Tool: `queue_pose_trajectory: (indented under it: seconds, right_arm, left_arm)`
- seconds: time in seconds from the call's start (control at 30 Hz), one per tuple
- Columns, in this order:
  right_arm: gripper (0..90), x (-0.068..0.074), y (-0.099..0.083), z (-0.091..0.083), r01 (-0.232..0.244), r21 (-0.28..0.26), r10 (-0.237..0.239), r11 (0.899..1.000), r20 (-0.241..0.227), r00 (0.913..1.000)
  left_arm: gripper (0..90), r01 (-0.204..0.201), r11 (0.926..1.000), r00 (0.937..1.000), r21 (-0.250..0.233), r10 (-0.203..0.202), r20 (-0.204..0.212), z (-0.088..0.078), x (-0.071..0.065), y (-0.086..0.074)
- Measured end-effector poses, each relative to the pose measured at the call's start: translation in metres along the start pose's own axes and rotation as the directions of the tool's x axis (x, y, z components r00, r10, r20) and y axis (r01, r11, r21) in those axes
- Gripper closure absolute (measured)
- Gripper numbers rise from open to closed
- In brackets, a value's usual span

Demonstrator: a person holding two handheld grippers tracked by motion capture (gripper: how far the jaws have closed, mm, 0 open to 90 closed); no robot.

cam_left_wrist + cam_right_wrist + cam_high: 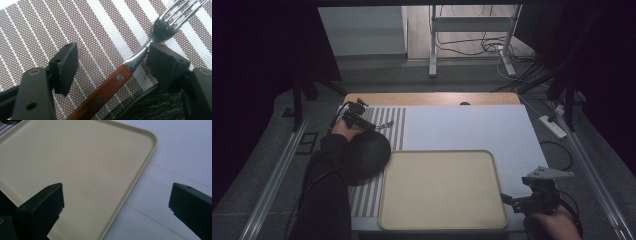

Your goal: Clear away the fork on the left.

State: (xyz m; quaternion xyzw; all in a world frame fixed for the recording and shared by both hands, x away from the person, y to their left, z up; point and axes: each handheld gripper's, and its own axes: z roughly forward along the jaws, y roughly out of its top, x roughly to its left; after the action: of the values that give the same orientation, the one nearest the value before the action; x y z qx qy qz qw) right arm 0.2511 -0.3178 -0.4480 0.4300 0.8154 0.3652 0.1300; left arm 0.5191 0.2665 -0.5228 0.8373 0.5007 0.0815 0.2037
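A fork [107,87] with a riveted wooden handle and steel tines lies on a brown-and-white striped placemat [50,30]. My left gripper [112,53] is open around it, one jaw on each side, and the right-hand jaw sits close against the fork's neck. From the high view, the left gripper [364,121] is at the far left of the table over the placemat [394,125], with the fork [384,124] just beyond it. My right gripper [117,188] is open and empty above the right edge of a beige tray [75,170]; it also appears at the front right [512,201].
A round dark plate [367,155] lies on the placemat beside the left arm, its rim [150,107] right by the fork handle. The beige tray [442,151] occupies the front centre. A white sheet [472,127] covers the table behind it.
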Motion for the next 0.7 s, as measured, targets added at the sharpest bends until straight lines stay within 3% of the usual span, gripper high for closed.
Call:
queue_pose_trajectory:
  seconds: [0.33, 0.5, 0.6, 0.7]
  right_arm:
    - [0.5, 0.0, 0.0, 0.0, 0.005, 0.001, -0.005, 1.0, 0.002, 1.0]
    - [0.5, 0.001, 0.0, 0.0, 0.005, 0.001, -0.005, 1.0, 0.003, 1.0]
    - [0.5, 0.001, 0.0, 0.0, 0.008, 0.004, -0.008, 1.0, 0.005, 1.0]
    - [0.5, 0.001, 0.0, 0.0, 0.009, 0.005, -0.009, 1.0, 0.004, 1.0]
  left_arm:
    - [52.3, -0.001, 0.9999, 1.0, -0.016, 0.001, -0.003, -0.003, 0.009, -0.004]
    - [61.2, -0.056, 0.9984, 0.9982, 0.002, 0.056, 0.023, -0.006, 0.01, -0.006]
    - [67.4, -0.114, 0.9933, 0.9918, 0.014, 0.113, 0.06, -0.009, 0.012, -0.01]
    - [70.3, -0.13, 0.9915, 0.9895, 0.001, 0.13, 0.064, -0.01, 0.014, -0.013]
